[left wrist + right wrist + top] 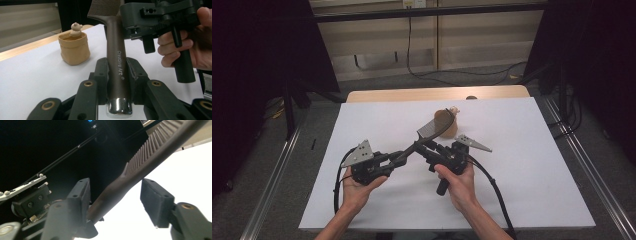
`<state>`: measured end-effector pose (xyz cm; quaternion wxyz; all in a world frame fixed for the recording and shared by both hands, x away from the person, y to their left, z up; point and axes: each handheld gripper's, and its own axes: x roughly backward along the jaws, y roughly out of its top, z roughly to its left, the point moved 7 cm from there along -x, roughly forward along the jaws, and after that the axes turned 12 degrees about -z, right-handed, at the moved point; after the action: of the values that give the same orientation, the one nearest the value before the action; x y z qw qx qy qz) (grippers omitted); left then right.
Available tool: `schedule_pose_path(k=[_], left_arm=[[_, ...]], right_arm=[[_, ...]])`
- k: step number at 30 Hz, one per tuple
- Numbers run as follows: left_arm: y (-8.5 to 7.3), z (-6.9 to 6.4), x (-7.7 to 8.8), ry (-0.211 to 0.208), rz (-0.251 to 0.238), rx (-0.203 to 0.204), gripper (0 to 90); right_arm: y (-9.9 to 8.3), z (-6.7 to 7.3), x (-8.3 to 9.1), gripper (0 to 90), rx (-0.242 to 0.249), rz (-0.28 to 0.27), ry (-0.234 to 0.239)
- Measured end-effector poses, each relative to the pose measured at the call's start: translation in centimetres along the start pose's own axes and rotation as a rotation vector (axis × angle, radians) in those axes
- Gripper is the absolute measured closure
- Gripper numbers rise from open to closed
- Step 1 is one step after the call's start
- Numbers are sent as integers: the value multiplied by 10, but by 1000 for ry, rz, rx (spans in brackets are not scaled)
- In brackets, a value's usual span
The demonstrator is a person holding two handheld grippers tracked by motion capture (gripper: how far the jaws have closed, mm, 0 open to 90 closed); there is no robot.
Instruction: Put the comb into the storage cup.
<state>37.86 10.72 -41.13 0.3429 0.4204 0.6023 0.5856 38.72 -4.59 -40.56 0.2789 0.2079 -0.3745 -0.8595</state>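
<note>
Nearest us, our left tongs [117, 82] are clamped on the handle of the comb [115, 50], holding it above the white table [522, 185] with its teeth end slanting up and away. Just beside them, our right tongs [117, 195] stand apart around the same handle: one pad [80, 192] touches it, the other [156, 203] is clear of it. Farther off, behind the comb's teeth in the high view, a tan pot [74, 48] with a little bear [76, 28] in it stands on the table.
</note>
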Motion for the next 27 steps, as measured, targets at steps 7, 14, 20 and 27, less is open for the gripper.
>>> schedule_pose_path(k=[7, 14, 20, 27], left_arm=[[-2, 1, -2, 3, 9, -5, 726], [-2, 2, -1, 8, 6, -13, 727], [-4, 1, -3, 3, 12, -17, 726], [-8, 0, -9, -7, 31, -23, 726]], right_arm=[[-2, 1, -4, 537, -79, -13, -1], [-2, -1, -5, 651, -123, -17, -11], [-3, -3, -4, 689, -161, -30, -26], [-5, -10, 1, 706, -233, -41, -40]])
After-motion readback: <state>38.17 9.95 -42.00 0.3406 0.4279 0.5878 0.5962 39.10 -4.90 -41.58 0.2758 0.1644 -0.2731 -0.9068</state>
